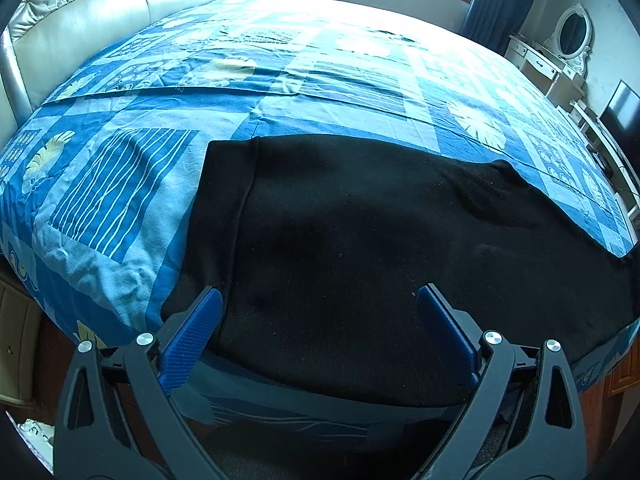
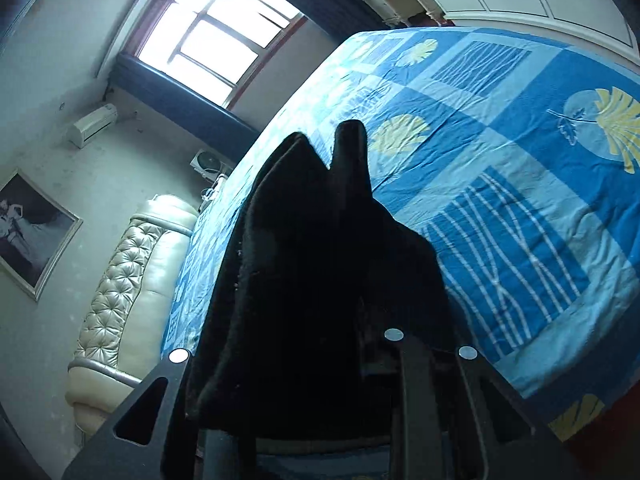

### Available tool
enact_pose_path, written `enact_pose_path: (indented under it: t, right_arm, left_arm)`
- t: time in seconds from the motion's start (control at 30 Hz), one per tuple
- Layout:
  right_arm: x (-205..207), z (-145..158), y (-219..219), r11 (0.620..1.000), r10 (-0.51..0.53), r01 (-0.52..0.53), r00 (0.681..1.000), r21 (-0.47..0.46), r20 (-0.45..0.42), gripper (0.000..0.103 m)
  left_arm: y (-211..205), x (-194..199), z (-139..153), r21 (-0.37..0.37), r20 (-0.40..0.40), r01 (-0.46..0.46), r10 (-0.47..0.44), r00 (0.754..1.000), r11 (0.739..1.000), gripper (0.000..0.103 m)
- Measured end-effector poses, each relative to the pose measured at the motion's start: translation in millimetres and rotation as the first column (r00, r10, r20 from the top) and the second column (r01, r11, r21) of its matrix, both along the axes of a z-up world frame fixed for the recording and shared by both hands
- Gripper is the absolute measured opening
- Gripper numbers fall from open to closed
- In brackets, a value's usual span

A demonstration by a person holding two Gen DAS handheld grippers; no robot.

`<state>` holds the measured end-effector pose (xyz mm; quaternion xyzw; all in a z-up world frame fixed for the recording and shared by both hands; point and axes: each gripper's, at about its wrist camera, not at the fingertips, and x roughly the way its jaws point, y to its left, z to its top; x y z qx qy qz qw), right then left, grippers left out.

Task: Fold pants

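Observation:
Black pants [image 1: 360, 240] lie spread across the near part of the bed, with the waistband [image 1: 224, 208] at the left. My left gripper [image 1: 318, 300] is open, its blue pads [image 1: 192, 340] apart just above the near edge of the pants, holding nothing. In the right wrist view, black pants fabric [image 2: 320, 260] is bunched up over my right gripper [image 2: 320, 360] and lifted off the bed. The fabric hides the fingertips; the gripper appears shut on it. The view is tilted.
The bed carries a blue patterned sheet [image 1: 120, 184] [image 2: 520, 160]. A cream tufted headboard [image 1: 80, 24] [image 2: 128, 280] stands at the left. A window [image 2: 216, 36], a white dresser with oval mirror [image 1: 560, 48] and a dark screen [image 1: 620, 112] line the walls.

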<state>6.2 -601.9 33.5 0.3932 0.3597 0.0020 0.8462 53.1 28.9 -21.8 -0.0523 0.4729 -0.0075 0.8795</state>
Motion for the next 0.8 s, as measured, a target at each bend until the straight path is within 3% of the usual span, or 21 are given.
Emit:
enact_pose_path:
  t: [0.2, 0.47, 0.8]
  right_arm:
    - [22.2, -4.8, 88.8, 0.987, 0.145, -0.147, 0.989, -0.065, -0.03, 0.024]
    - [49.4, -36.4, 204.0, 0.944, 0.274, -0.29, 0.955, -0.155, -0.116, 0.024]
    - [64.8, -75.4, 282.5, 0.904, 0.327, -0.371, 0.921, -0.213, -0.213, 0.024]
  left_arm:
    - [-6.3, -12.6, 7.4, 0.061, 0.041, 0.037, -0.04, 0.998, 0.997, 0.098]
    - [-12.8, -14.4, 8.2, 0.039, 0.034, 0.035, -0.036, 0.999, 0.999, 0.098]
    - [-22.2, -17.0, 12.5, 0.044, 0.052, 0.053, -0.056, 0.997, 0.998, 0.098]
